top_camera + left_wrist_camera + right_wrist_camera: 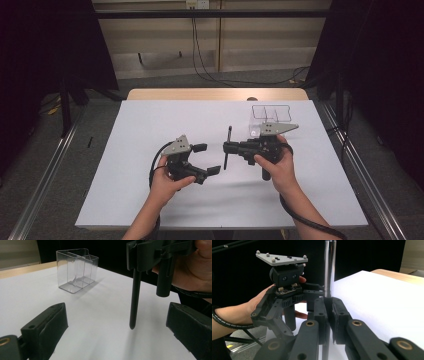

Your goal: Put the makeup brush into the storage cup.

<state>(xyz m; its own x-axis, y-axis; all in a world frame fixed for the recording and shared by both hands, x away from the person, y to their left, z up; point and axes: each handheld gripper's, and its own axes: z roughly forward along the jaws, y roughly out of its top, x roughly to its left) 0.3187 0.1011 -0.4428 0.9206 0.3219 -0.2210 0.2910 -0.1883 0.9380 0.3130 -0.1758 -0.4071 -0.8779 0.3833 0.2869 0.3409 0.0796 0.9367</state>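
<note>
A slim dark pen-like rod (229, 134) stands nearly upright just above the white table (150, 125), and my right gripper (226, 147) is shut on its upper part. In the right gripper view the rod (329, 270) looks glossy and rises from between the pressed-together jaws (329, 308). My left gripper (207, 159) is to the left of it, jaws spread wide with nothing between them. The left gripper view has the rod (135, 297) hanging tip-down between and beyond its own two jaws, apart from both.
A clear plastic container (270, 116) with dividers stands at the back right of the table, behind the right hand; it is empty in the left gripper view (76, 271). Dark curtains and floor rails flank the table.
</note>
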